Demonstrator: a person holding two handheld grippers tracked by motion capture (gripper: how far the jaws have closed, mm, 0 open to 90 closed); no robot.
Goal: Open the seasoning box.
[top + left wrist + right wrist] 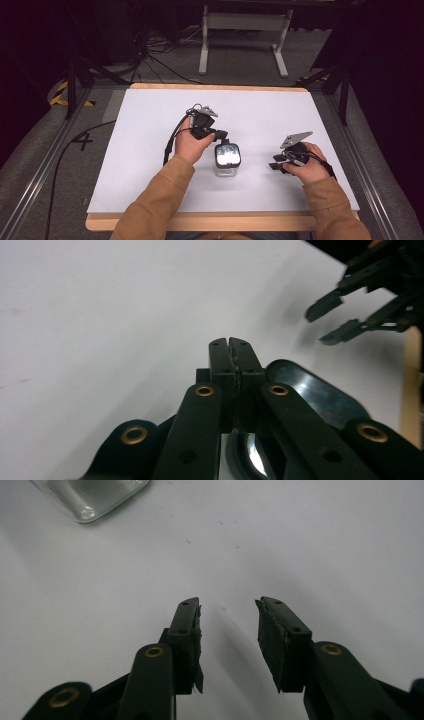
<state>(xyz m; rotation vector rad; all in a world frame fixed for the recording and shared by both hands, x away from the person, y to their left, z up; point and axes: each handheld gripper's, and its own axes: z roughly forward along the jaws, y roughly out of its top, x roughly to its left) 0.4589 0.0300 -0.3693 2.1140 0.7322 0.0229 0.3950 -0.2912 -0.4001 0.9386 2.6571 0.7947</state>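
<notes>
A square glass jar (pixel 227 169) with a black-rimmed lid (pixel 227 154) stands in the middle of the white table top (pixel 150 145). My left gripper (pixel 221 135) reaches to the lid's far edge. In the left gripper view its jaws (pixel 230 342) are pressed together just above the lid's black rim (pixel 315 395); whether they pinch anything is hidden. My right gripper (pixel 276 165) hovers open to the right of the jar, apart from it, with nothing between its fingers (pixel 227 605). The jar's glass base (pixel 95 500) shows ahead of it. The right gripper (pixel 335 320) also appears in the left gripper view.
The white sheet lies on a wooden board whose front edge (pixel 210 222) is near the person. Cables (pixel 170 145) trail from the left gripper across the sheet. Metal rails (pixel 45 160) run along both sides, and a grey stand (pixel 245 35) is on the floor beyond.
</notes>
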